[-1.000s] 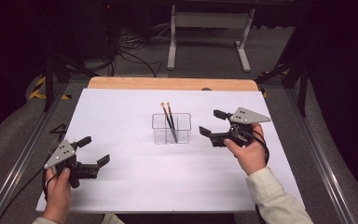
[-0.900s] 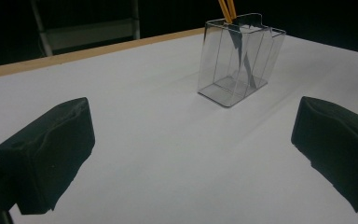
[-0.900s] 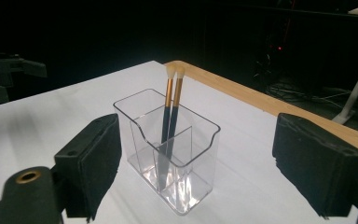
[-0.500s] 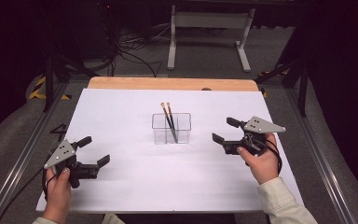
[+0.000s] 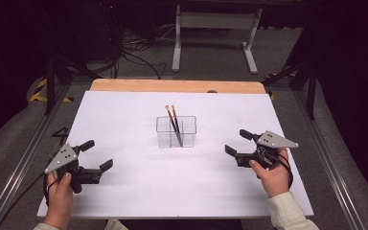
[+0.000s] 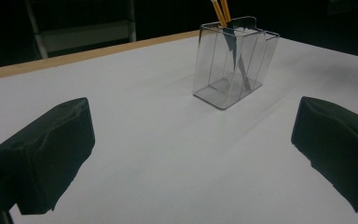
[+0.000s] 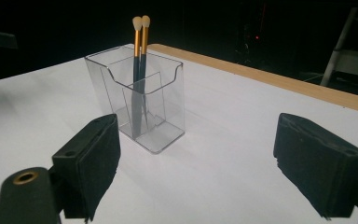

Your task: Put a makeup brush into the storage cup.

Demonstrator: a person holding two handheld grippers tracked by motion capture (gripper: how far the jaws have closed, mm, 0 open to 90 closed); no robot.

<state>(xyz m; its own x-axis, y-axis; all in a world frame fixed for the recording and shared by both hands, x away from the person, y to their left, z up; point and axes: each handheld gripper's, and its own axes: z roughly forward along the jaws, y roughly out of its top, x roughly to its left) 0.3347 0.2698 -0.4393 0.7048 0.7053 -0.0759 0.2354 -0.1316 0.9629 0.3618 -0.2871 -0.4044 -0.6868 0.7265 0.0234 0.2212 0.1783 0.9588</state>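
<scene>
Both your left gripper (image 5: 97,155) and right gripper (image 5: 238,141) sit spread and empty, two makeup brushes (image 5: 173,122) leaning in the clear holder (image 5: 176,132) mid-table (image 5: 124,115); a careless sideways approach could tip that light holder.

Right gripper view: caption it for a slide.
Open hand-held gripper facing a clear holder with two brushes.

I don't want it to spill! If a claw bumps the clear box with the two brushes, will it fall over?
Probably it slides or tips easily: the clear box looks thin, tall and light. The brushes lean and stick out above it, so they would likely wobble.
</scene>
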